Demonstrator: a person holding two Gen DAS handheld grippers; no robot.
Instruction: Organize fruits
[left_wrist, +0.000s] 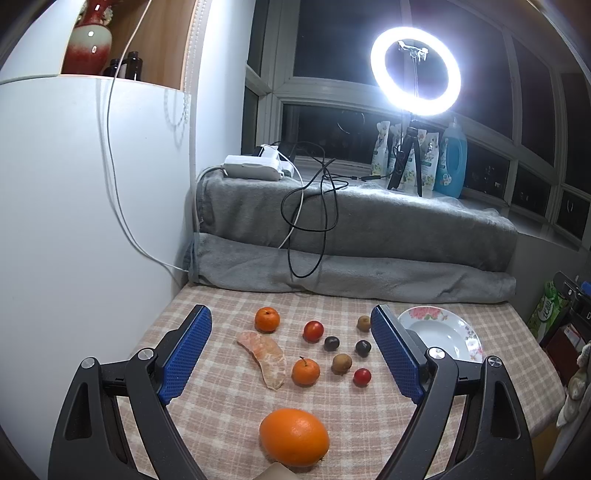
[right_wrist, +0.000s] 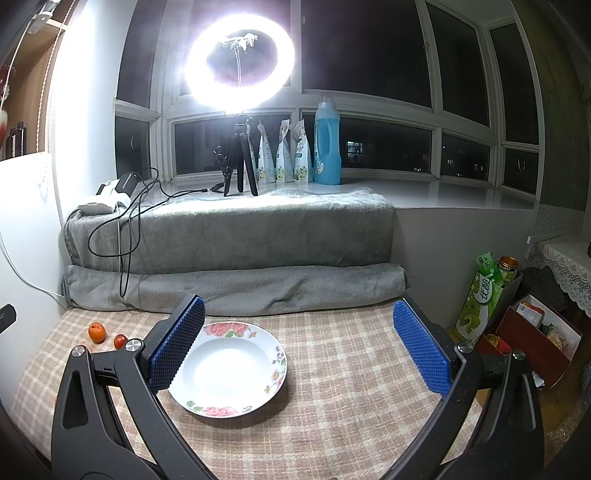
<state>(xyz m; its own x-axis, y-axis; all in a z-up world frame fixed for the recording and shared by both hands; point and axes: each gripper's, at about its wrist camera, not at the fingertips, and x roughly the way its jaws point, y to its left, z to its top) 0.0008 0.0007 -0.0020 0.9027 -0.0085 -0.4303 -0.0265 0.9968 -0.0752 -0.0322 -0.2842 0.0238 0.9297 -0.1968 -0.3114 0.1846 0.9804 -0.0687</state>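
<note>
In the left wrist view my left gripper (left_wrist: 291, 354) is open and empty above the checked cloth. Between its fingers lie a big orange (left_wrist: 294, 436), two small tangerines (left_wrist: 267, 319) (left_wrist: 306, 372), a peeled citrus piece (left_wrist: 266, 358), two red fruits (left_wrist: 313, 331) (left_wrist: 362, 377), two dark fruits (left_wrist: 331, 343) (left_wrist: 363, 348) and two brown kiwis (left_wrist: 341, 363) (left_wrist: 364, 323). The flowered white plate (left_wrist: 465, 332) lies at the right. In the right wrist view my right gripper (right_wrist: 299, 347) is open and empty over the plate (right_wrist: 273, 373). A tangerine (right_wrist: 96, 331) and a red fruit (right_wrist: 120, 340) show at the left.
A grey rolled blanket (left_wrist: 351, 236) borders the table's far edge, with cables (left_wrist: 314, 206) hanging over it. A ring light on a tripod (right_wrist: 240, 74) and bottles (right_wrist: 327, 144) stand on the sill. A white cabinet (left_wrist: 74, 184) is at the left. Boxes (right_wrist: 532, 332) sit right of the table.
</note>
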